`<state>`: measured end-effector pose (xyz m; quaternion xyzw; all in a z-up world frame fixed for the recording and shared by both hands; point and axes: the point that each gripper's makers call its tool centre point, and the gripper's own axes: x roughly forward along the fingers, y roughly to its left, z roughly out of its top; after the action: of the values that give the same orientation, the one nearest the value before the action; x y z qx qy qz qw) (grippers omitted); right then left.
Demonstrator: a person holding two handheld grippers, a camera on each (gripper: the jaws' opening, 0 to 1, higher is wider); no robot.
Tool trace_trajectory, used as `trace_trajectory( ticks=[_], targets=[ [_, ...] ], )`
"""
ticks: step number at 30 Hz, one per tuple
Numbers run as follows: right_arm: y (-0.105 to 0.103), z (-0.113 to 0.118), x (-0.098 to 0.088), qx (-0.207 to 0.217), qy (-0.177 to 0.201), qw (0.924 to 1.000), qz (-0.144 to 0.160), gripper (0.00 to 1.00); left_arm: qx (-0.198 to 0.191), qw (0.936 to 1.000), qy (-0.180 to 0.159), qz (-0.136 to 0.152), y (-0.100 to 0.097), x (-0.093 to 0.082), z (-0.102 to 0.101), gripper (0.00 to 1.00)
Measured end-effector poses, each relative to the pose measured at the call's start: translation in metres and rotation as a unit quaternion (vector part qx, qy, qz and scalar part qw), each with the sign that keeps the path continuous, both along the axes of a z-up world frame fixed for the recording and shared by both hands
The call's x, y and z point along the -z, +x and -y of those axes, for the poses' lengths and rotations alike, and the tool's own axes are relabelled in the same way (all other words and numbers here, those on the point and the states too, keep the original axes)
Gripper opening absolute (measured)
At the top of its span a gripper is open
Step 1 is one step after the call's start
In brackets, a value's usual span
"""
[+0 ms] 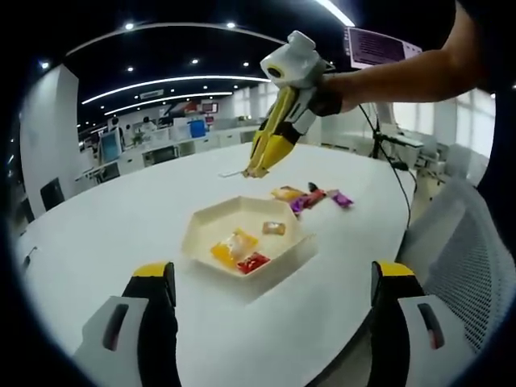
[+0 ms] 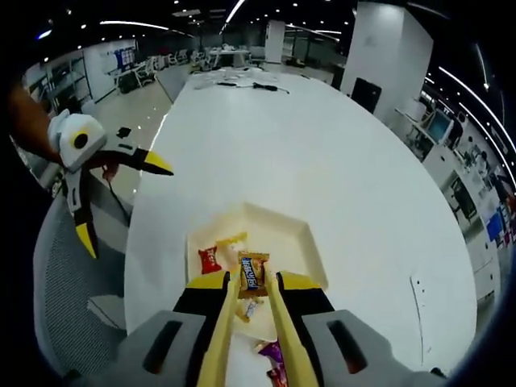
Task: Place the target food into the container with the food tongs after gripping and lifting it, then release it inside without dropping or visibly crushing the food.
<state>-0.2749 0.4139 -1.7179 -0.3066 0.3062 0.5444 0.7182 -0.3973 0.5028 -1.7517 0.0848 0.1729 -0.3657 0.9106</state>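
Note:
A cream hexagonal container (image 1: 201, 230) sits on the white table with a yellow packet (image 1: 234, 246), a red packet (image 1: 252, 262) and a small brown candy (image 1: 274, 228) inside. My right gripper (image 2: 251, 284) is shut on yellow food tongs (image 2: 222, 322), whose tips pinch an orange-brown candy with a blue label (image 2: 251, 272) above the container (image 2: 302, 234). In the left gripper view the right gripper (image 1: 278, 129) hangs in the air just beyond the container, tongs (image 1: 262, 157) pointing down. My left gripper (image 1: 272, 282) stands open and holds nothing, near the container's front edge.
Several loose wrapped candies (image 1: 310, 197) lie on the table beside the container, also low in the right gripper view as candies (image 2: 270, 355). A grey mesh chair (image 1: 468, 258) stands at the table's edge. The left gripper (image 2: 121, 205) hovers open over the table's edge.

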Motion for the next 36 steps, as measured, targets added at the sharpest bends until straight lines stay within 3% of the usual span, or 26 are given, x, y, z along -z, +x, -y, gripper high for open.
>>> trace_trajectory(
  ticks=[18,36],
  targets=[
    [0.001,-0.007,-0.007,-0.008,0.008,0.9999,0.011,0.23,-0.001,1.0000,0.000,-0.002,0.000,0.001,0.000,0.97],
    [0.005,0.004,-0.012,-0.002,0.015,0.9997,0.017,0.24,-0.003,1.0000,0.003,-0.001,0.001,0.001,-0.001,0.97]
  ],
)
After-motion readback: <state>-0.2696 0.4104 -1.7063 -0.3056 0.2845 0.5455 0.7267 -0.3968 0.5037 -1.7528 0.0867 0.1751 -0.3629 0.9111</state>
